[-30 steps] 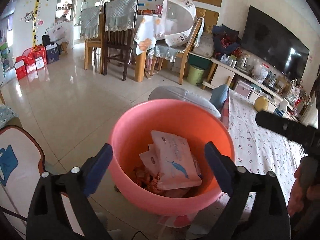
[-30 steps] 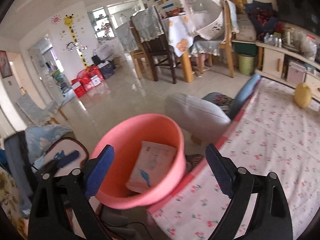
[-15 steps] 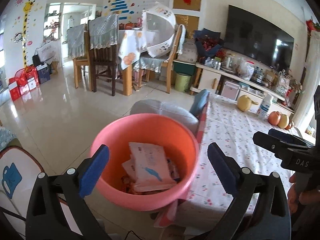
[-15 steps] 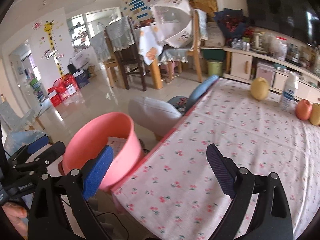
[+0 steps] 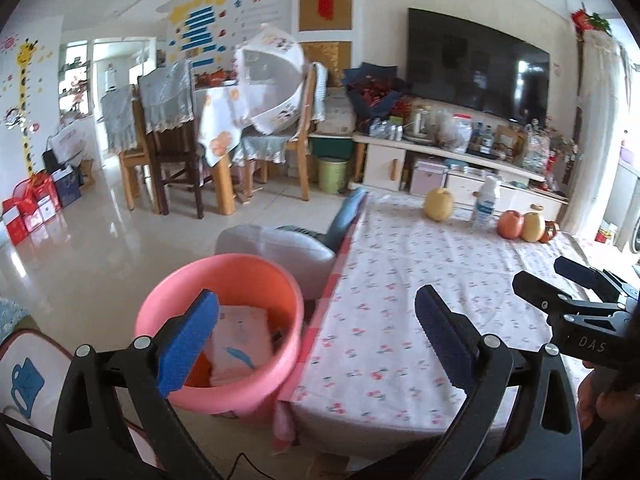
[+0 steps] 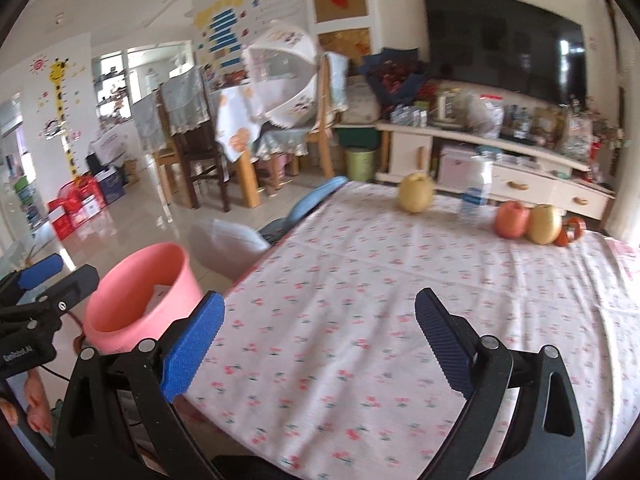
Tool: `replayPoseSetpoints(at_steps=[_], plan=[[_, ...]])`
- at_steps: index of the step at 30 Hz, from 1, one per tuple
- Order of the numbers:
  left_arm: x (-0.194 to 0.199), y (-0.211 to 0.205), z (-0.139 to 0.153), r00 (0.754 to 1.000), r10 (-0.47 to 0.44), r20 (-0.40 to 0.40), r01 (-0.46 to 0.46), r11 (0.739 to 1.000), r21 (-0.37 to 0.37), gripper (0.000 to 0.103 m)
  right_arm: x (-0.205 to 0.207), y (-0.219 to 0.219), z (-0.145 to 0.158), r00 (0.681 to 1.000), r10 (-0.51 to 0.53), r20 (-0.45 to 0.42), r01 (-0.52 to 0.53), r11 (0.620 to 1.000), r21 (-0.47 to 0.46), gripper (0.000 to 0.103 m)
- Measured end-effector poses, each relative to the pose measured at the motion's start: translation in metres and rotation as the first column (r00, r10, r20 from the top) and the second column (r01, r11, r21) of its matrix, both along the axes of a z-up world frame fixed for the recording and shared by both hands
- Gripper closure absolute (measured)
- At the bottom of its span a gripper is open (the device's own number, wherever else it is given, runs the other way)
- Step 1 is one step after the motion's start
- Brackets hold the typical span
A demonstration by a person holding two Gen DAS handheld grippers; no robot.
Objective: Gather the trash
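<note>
Already a flat white packet [image 5: 237, 342] lies in the pink bin [image 5: 224, 276] just beside the cloth-covered table [image 5: 420, 280]; it looks light and soft, best pinched at an edge. Both the left gripper [image 5: 316, 344] and right gripper [image 6: 318, 344] hang wide open, empty.

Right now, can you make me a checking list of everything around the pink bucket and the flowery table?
Surface: table under a flowered cloth, near part bare.
Job's things: pink bucket on the floor at the table's corner, white packet and wrappers inside.
Clutter: pears, apple, bottle at the far edge.
Grippers: left gripper and right gripper both open, holding nothing.
Cables: thin dark cable near the bucket's base.
Surroundings: television, dining chairs, shiny floor.
</note>
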State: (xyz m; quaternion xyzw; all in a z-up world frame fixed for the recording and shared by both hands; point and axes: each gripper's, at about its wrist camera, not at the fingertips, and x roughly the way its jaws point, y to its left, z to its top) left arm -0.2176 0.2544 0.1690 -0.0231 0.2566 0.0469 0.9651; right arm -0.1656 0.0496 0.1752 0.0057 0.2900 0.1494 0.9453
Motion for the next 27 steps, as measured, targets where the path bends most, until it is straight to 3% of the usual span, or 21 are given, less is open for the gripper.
replayPoseSetpoints(at_steps=[10,18,27], plan=[[-0.011,-0.070,0.019,0.992,-0.122,0.032,0.122,0.993,0.004,0.004,-0.037,-0.075,0.020,0.979,-0.181,0.092,0.185,0.982,-0.032,0.008],[-0.026,-0.122,0.034,0.972,-0.220,0.079,0.220,0.975,0.000,0.004,-0.077,-0.127,0.032,0.939,-0.308,0.156,0.320,0.945,-0.063,0.007],[-0.042,-0.173,0.034,0.945,-0.320,0.067,0.320,0.947,0.016,0.004,-0.125,-0.163,0.032,0.879,-0.408,0.244,0.444,0.889,-0.110,0.007]])
